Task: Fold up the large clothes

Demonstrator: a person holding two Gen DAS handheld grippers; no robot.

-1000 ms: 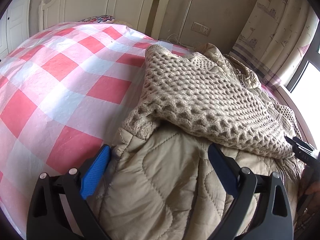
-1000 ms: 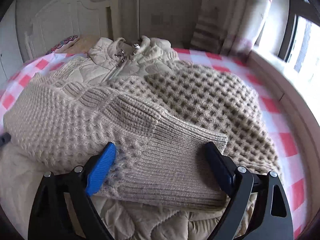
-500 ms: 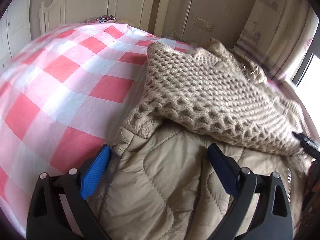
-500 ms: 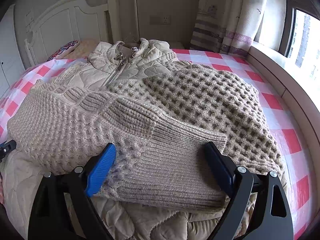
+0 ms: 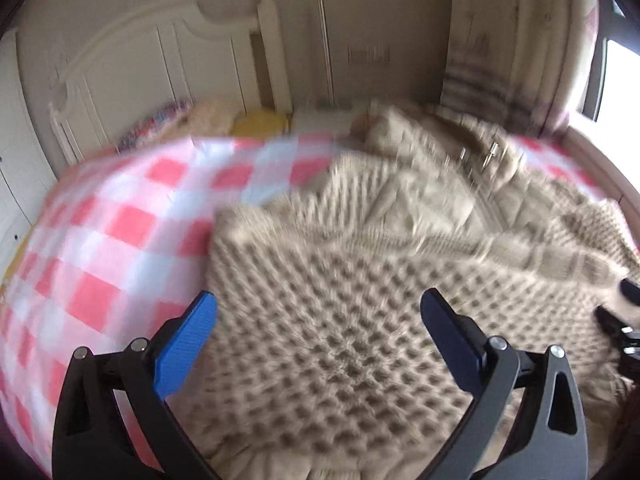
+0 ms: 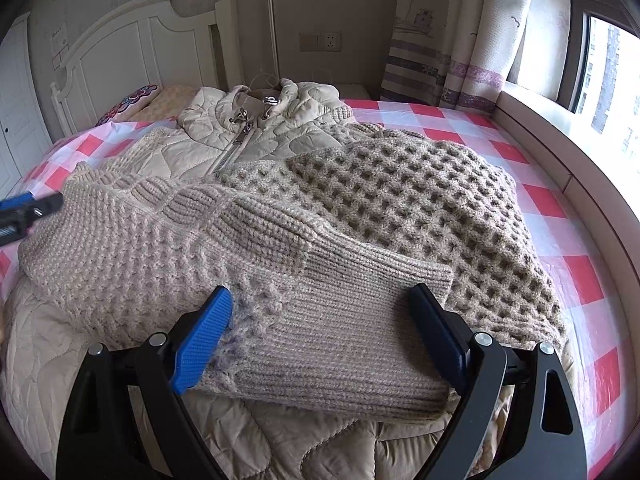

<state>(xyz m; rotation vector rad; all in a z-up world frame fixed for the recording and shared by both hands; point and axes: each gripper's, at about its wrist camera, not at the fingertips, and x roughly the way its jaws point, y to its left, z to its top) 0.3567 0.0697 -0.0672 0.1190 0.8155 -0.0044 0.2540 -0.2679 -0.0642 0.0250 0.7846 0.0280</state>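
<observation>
A beige quilted jacket with chunky knit sleeves lies zipped on the red-and-white checked bed cover. Both sleeves are folded across its body: a waffle-knit sleeve from the right and a ribbed sleeve over it. My right gripper is open, its blue pads either side of the ribbed cuff without pressing it. My left gripper is open above the knit sleeve, in a blurred picture. Its tip shows at the left edge of the right wrist view.
A white headboard and a flowered pillow stand at the bed's far end. A curtain and a window ledge run along the right side. The checked cover lies bare to the left of the jacket.
The left gripper has swung from the quilted hem up over the knit sleeve, and its view is now blurred. Its tip sits higher in the right wrist view. The right gripper has kept still.
</observation>
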